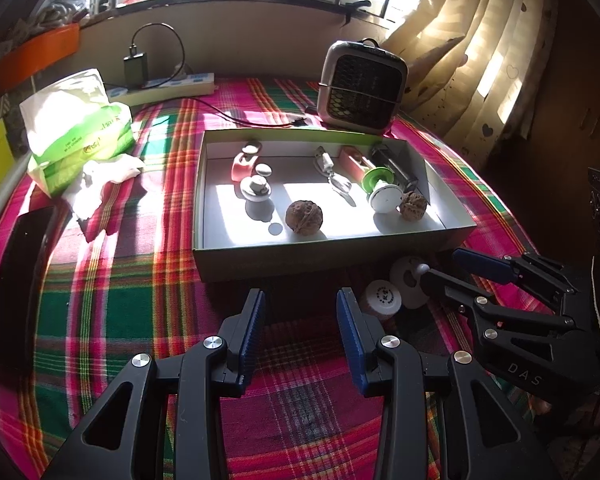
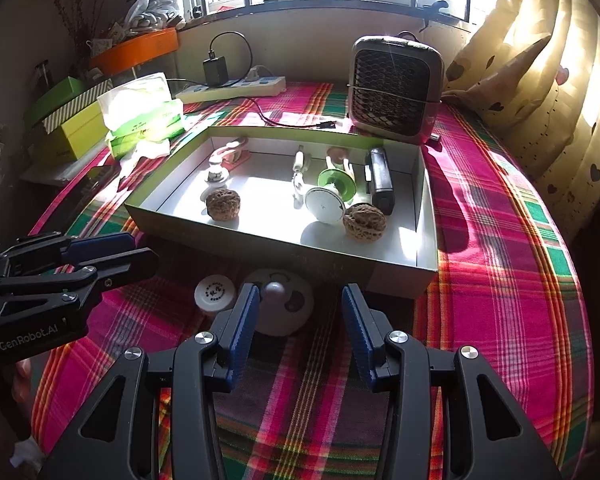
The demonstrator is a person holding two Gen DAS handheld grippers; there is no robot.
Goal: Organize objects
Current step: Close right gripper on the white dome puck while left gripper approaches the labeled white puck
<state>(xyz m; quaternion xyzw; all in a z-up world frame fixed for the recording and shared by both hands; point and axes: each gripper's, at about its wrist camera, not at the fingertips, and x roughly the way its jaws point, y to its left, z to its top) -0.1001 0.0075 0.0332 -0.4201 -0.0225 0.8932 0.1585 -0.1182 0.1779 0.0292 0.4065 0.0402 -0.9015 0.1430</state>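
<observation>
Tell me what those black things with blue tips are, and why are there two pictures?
They are two grabbing tools that a person holds, one in each hand. Each carries a camera, so you get one picture per tool. The left claw and right claw are both open and hold nothing. On the pink and green checked cloth stands a shallow cardboard box with two brown wrinkly walnuts and small bits inside. Outside, before it, lie a small white round jar and a white round knobbed lid.
</observation>
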